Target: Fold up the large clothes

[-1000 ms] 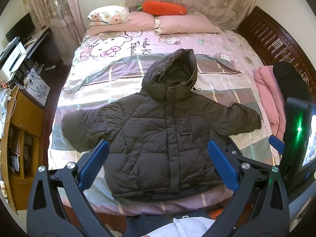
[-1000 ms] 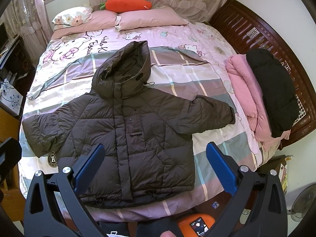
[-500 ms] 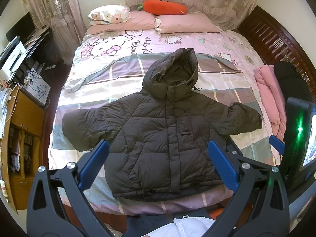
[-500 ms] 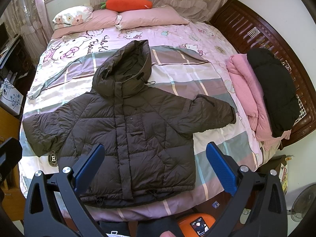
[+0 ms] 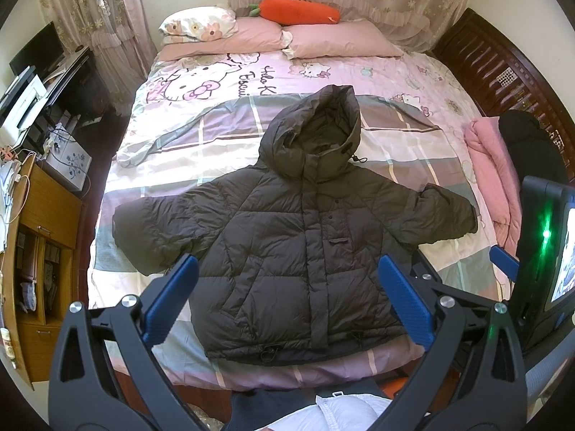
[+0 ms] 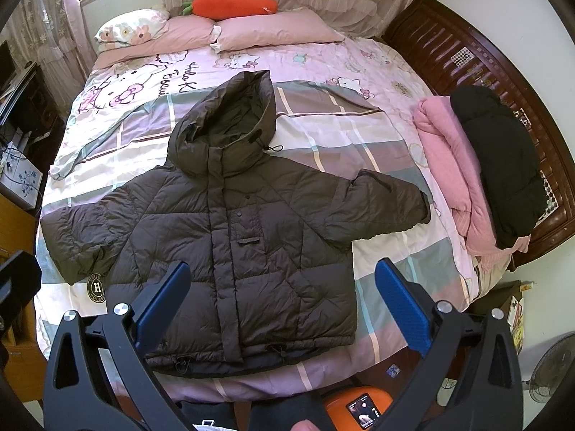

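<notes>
A dark brown hooded puffer jacket (image 5: 298, 244) lies flat and face up on the bed, sleeves spread to both sides, hood toward the pillows. It also shows in the right wrist view (image 6: 233, 230). My left gripper (image 5: 287, 294) is open and empty, held above the jacket's lower hem. My right gripper (image 6: 284, 298) is open and empty, above the jacket's lower right part. Both have blue pads.
The bed (image 5: 201, 151) has a pink and checked cover with pillows (image 5: 337, 39) and an orange carrot plush (image 5: 298, 10). Folded pink (image 6: 452, 165) and black (image 6: 503, 158) clothes lie at the right edge by the wooden footboard (image 6: 467, 54). A wooden cabinet (image 5: 39, 251) stands left.
Both grippers have drifted slightly; the jacket appears a touch lower and nearer in the views. Nothing was grasped or moved.
</notes>
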